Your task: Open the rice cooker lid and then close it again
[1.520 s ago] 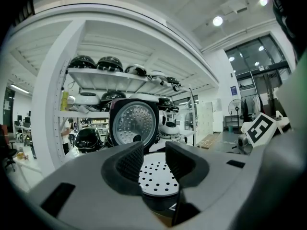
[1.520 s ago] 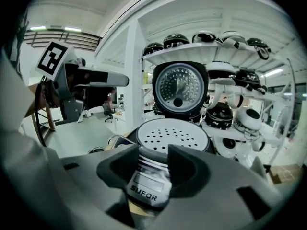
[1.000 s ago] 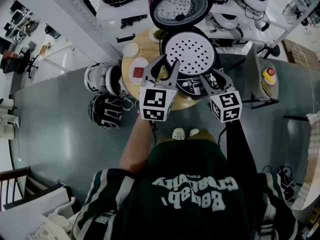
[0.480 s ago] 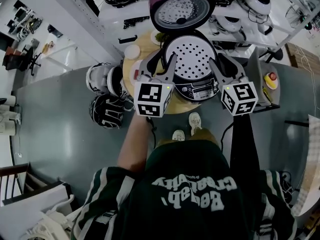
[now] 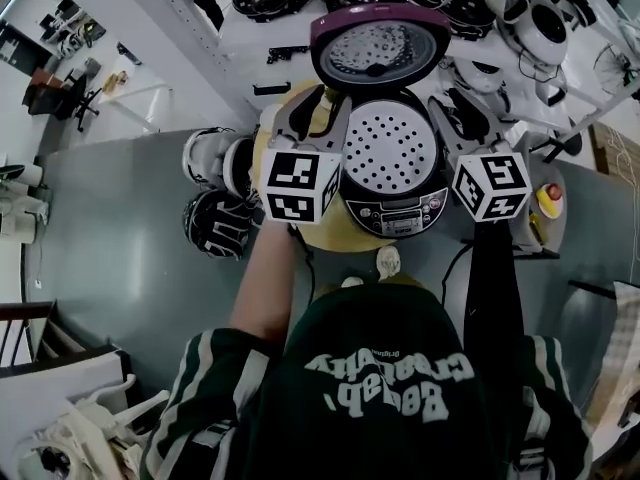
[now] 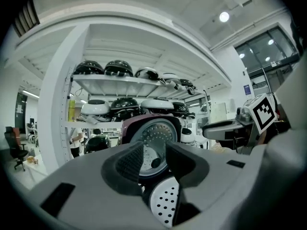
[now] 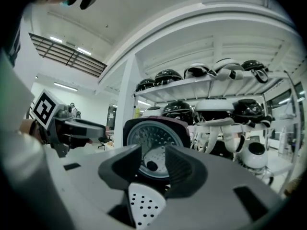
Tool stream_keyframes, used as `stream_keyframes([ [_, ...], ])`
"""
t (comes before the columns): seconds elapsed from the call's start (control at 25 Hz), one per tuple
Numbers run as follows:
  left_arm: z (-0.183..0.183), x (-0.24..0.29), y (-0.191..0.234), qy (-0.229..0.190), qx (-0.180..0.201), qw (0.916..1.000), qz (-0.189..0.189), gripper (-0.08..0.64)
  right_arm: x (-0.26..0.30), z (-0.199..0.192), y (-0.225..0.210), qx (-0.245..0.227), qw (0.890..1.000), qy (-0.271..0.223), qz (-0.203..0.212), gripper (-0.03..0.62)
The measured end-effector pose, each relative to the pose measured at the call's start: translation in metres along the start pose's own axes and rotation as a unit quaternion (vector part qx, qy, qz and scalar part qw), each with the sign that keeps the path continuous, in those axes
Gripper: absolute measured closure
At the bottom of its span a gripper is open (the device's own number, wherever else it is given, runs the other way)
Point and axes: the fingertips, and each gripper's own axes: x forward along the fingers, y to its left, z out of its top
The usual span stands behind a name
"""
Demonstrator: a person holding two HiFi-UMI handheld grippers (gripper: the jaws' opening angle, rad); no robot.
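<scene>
Rice cooker (image 5: 405, 211) on the round worktop (image 5: 325, 236), its lid (image 5: 378, 48) standing fully raised: opening is done, closing remains. My left claw (image 5: 322, 108) hangs wide and empty at the pot's left. My right claw (image 5: 462, 108), about half-wide, its jaws just opening slightly, holds nothing at the pot's right. Neither touches the lid.

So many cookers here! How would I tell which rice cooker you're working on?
In front of the white shelves stands a round wooden table. The only cooker on it is the one. Its purple-rimmed lid stands open, showing a white plate full of holes inside.
</scene>
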Motion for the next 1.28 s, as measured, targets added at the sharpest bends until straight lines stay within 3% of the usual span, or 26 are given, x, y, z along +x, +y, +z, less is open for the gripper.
stream_keyframes([
  [0.48,0.042,0.04,0.031,-0.014,-0.004,0.9982,0.059,0.426,0.052,0.048,-0.058,-0.001,0.998,-0.047,0.032,0.413],
  [0.8,0.067,0.057,0.049,-0.026,0.0,0.9953,0.094,0.426,0.077,0.073,-0.075,-0.006,0.996,-0.067,0.056,0.41],
  [1.04,0.077,0.076,0.067,-0.013,-0.021,0.9937,0.11,0.436,0.101,0.082,-0.089,0.023,0.995,-0.065,0.067,0.408],
  [1.28,0.086,0.096,0.083,-0.001,-0.036,0.9931,0.112,0.43,0.126,0.08,-0.096,0.088,0.99,-0.049,0.097,0.384],
])
